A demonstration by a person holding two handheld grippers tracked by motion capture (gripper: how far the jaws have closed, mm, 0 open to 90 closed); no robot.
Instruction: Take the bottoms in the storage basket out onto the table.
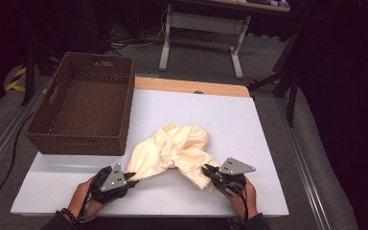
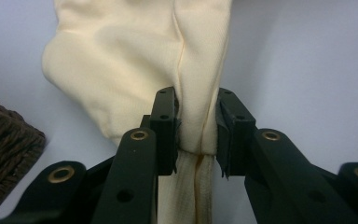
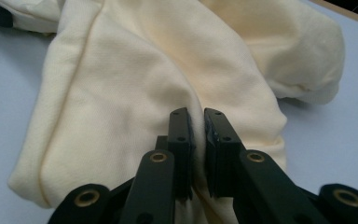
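Note:
A crumpled cream-yellow cloth [image 1: 175, 148] lies on the white table top [image 1: 230, 120], near its front edge. My left gripper [image 1: 130, 177] pinches the cloth's near left end; in the left gripper view a bunched fold of cloth [image 2: 196, 116] is squeezed between its jaws [image 2: 196, 126]. My right gripper [image 1: 207, 170] grips the near right end, and in the right gripper view its nearly closed jaws [image 3: 197, 135] press a thin fold of cloth [image 3: 158, 84]. A hand holds each gripper low over the table.
A brown woven basket [image 1: 84, 103] stands on the table's left side, its near wall just behind my left gripper, and its corner [image 2: 4, 149] shows in the left gripper view. A wooden strip [image 1: 191, 86] edges the far side. Metal rails run along both sides.

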